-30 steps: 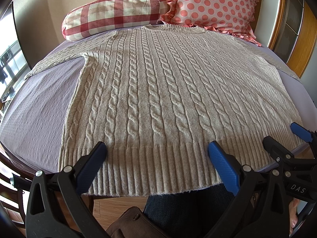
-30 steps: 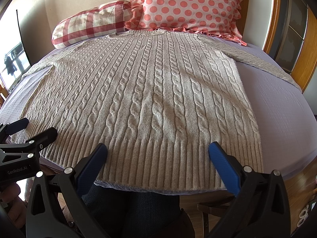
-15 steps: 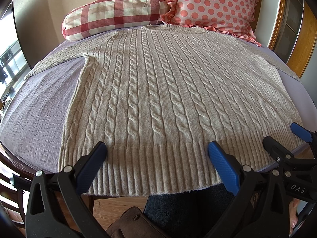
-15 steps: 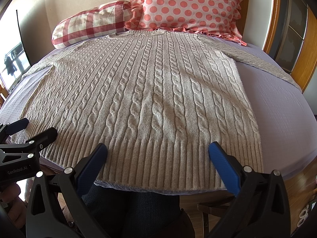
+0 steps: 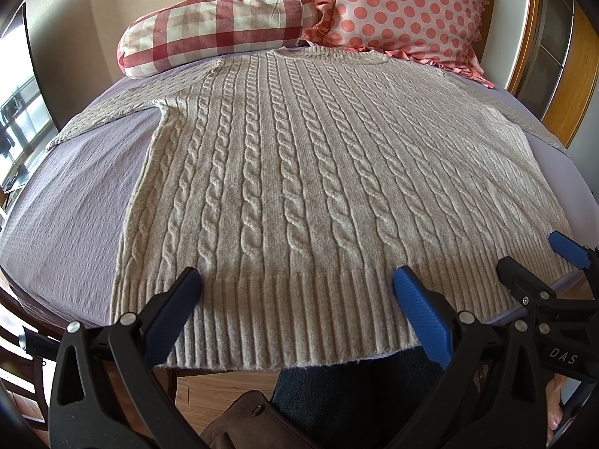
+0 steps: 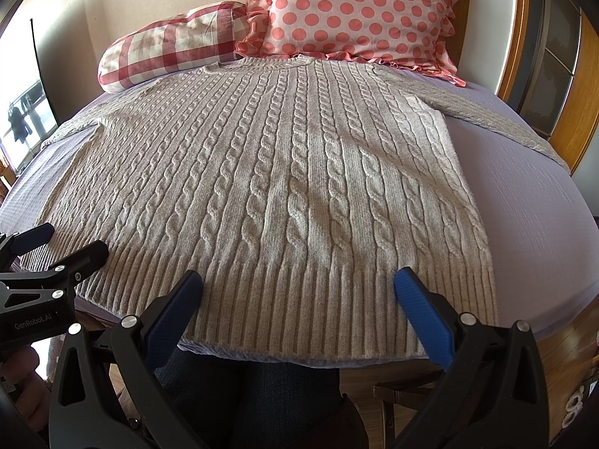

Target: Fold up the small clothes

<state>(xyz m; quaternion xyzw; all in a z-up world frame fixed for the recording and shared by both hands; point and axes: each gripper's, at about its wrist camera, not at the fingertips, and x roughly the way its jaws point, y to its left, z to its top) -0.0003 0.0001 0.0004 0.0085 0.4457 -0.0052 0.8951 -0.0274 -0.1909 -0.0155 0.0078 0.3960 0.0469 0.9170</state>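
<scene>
A beige cable-knit sweater (image 5: 318,157) lies flat and face up on a lavender-covered table (image 5: 75,202), collar far, ribbed hem at the near edge, sleeves spread to both sides. It also fills the right wrist view (image 6: 284,187). My left gripper (image 5: 295,284) is open and empty, just above the hem's left half. My right gripper (image 6: 297,284) is open and empty above the hem's right half. The right gripper also shows at the right edge of the left wrist view (image 5: 539,258); the left gripper shows at the left edge of the right wrist view (image 6: 63,241).
A red-and-white checked pillow (image 5: 213,30) and a pink polka-dot pillow (image 5: 408,15) lie at the far side behind the collar. The lavender cloth (image 6: 524,205) is bare to the right of the sweater. A wooden frame (image 6: 576,86) stands at right. The person's dark trousers (image 6: 269,396) are below the near edge.
</scene>
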